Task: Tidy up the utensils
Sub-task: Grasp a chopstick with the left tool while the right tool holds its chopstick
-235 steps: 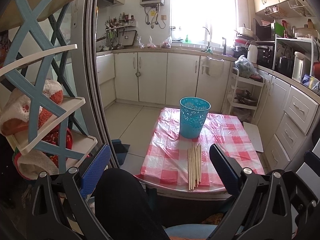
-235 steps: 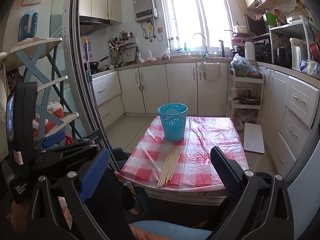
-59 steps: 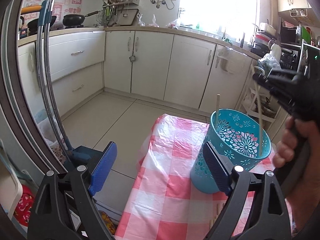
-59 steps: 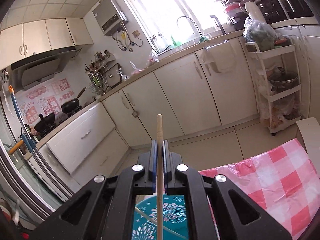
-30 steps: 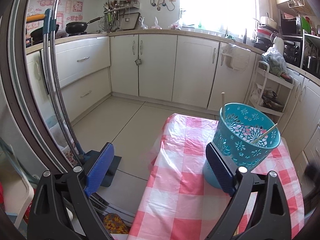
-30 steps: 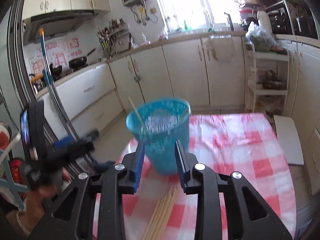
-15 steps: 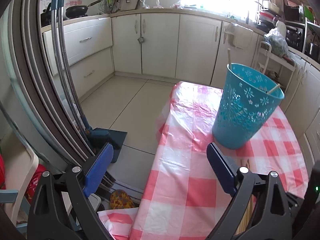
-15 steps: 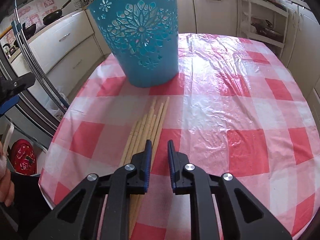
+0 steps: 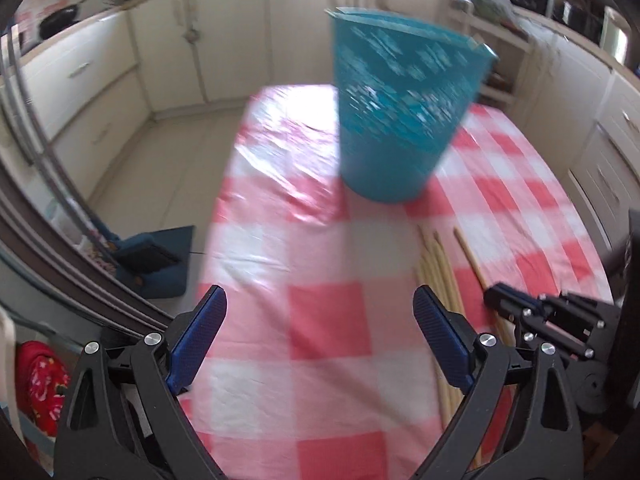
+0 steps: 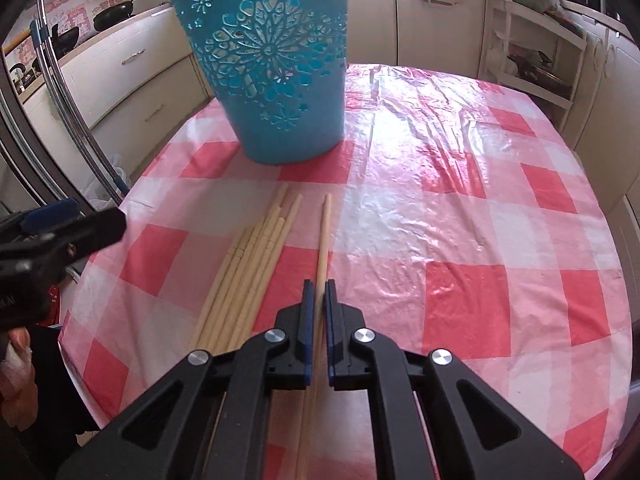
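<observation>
The right gripper (image 10: 316, 292) points down at the table. Its two blue pads are squeezed tight on one wooden chopstick (image 10: 322, 236). The stick runs straight out ahead of the gripper, and its thin tip points toward the blue basket (image 10: 268, 64). The back end of the stick passes under the gripper, so that part is hidden. The stick looks like it lies flat on the red and white checked tablecloth (image 10: 460, 240).

Just to the left of the right gripper lies a bunch of chopsticks (image 10: 248, 276). They lie side by side and touch each other. A small gap of cloth sits between the bunch and the held stick. The bunch also points toward the basket.

The blue basket stands upright ahead of the right gripper and a little to the left. It has flower-shaped holes cut in its wall. The tips of the sticks are near its bottom but do not touch it.

The left gripper (image 9: 320, 336) is wide open. Nothing is between its blue pads, only the checked cloth below. In its blurry view the basket (image 9: 400, 92) stands ahead of it and to the right. The bunch of chopsticks (image 9: 438, 268) lies by its right finger. Farther right, the right gripper (image 9: 496, 300) grips the single stick (image 9: 470, 252).

In the right wrist view the left gripper (image 10: 92, 224) shows at the far left edge, past the bunch, with a bit of a person's hand (image 10: 16, 356) below it.
</observation>
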A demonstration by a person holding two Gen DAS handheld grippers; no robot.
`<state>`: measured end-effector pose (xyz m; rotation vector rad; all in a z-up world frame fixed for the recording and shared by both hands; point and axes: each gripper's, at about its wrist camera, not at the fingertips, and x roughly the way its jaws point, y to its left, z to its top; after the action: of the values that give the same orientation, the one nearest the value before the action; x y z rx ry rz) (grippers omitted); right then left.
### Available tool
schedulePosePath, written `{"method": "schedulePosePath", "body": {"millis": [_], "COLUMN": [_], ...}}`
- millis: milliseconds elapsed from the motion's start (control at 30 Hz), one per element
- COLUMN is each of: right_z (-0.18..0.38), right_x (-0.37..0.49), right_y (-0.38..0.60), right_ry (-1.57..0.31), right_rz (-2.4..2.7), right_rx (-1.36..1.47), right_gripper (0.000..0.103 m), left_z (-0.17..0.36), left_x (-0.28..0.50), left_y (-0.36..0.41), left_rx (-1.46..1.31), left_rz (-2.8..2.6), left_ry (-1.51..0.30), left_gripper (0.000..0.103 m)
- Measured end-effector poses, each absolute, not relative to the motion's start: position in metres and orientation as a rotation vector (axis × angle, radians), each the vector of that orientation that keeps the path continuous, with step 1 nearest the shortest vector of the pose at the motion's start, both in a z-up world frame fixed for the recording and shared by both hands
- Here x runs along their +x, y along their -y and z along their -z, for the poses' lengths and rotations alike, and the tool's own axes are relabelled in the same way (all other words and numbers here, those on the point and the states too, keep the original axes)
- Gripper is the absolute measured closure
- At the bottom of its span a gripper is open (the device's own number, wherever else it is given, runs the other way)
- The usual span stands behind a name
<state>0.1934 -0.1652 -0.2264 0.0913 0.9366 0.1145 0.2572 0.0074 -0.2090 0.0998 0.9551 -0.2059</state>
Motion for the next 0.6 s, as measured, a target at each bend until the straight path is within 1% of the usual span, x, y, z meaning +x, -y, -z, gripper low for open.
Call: {"method": "schedulePosePath", "body": {"millis": [133,267,600], "right_z": [0.227,0.228,0.229], "right_x": [0.181,0.18,0.178], "right_y": [0.178,0.182,0.182], "right_ry": [-0.928,-0.925,-0.912], "right_rz": [-0.125,-0.141,-0.168], "right_rx": [0.112,0.147,0.167], "right_gripper": [0.097,0.097,0.097], "left_z": [0.225,0.234,0.248], "left_x": [0.259,0.266,0.271], "left_y": [0.012,0.013,0.021], "left_rx": [0.127,0.095,0.141], "left_rz": [0.234,0.237,0.214], "left_ry": [-1.007,-1.044,-1.075], "left_gripper": [0.013,0.013,0.013]}}
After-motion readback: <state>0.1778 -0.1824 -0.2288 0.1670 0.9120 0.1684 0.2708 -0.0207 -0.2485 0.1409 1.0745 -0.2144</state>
